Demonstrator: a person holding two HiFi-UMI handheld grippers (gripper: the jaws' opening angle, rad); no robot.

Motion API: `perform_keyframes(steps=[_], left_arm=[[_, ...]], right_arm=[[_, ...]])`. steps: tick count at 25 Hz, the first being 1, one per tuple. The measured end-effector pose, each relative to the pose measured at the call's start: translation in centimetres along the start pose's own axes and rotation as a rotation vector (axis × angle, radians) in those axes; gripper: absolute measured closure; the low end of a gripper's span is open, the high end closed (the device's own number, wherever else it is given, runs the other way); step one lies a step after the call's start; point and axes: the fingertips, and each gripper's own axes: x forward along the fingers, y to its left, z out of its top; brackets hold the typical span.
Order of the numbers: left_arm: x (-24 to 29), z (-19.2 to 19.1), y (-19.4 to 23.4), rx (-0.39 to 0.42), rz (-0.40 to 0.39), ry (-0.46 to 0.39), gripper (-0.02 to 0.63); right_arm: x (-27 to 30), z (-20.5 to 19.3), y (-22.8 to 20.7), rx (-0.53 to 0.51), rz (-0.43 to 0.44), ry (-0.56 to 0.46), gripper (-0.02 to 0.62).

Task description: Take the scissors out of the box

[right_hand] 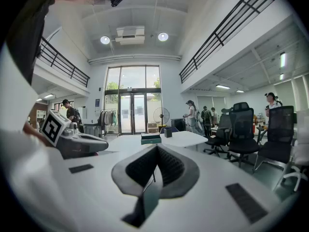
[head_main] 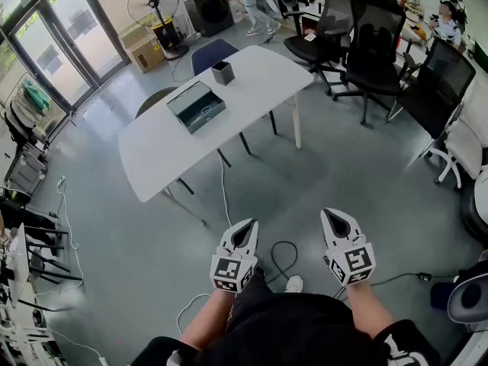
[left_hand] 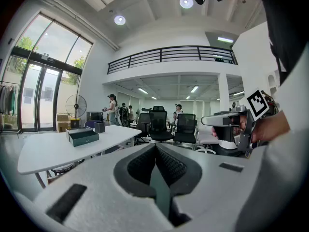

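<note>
1. A white table (head_main: 252, 82) with rounded corners stands on the grey floor (head_main: 320, 174)
2. A dark green box (head_main: 197, 107) lies near the table's middle
3. A small dark square container (head_main: 223, 72) stands upright near the box, apart from it, closer to the far edge
4. A black cable (head_main: 284, 252) loops on the floor, and a white cable (head_main: 223, 189) trails out from under the table

White table (head_main: 179, 147) stands mid-floor, a dark cup (head_main: 223, 72) near its far edge. Fan (head_main: 152, 4) and cartons (head_main: 143, 49) by the glass doors (head_main: 53, 44), black chairs (head_main: 374, 40) at right.
</note>
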Motion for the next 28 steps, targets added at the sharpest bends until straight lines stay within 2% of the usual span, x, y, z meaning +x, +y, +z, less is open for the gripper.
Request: perform_keyframes(steps=[14,18,22,28], left_arm=[[1.5,0.0,0.2,-0.006,0.003,0.006,0.598],[2.1,0.0,1.4,-0.018,0.012,0.005,0.598],[2.6,0.6,3.8,-0.028,0.027,0.005,0.598],[4.1,1.9,10.5,-0.024,0.046,-0.008,0.598]], right_arm=[[1.2,0.1,-1.3,-0.030,0.004,-0.001,0.591],[2.7,0.4,-1.4,0.031,0.024,-0.019,0.591],[5.4,1.0,-0.8,0.042,0.053,-0.016,0.589],[12.5,3.1,0.7,0.024,0.069,-0.018,0.589]])
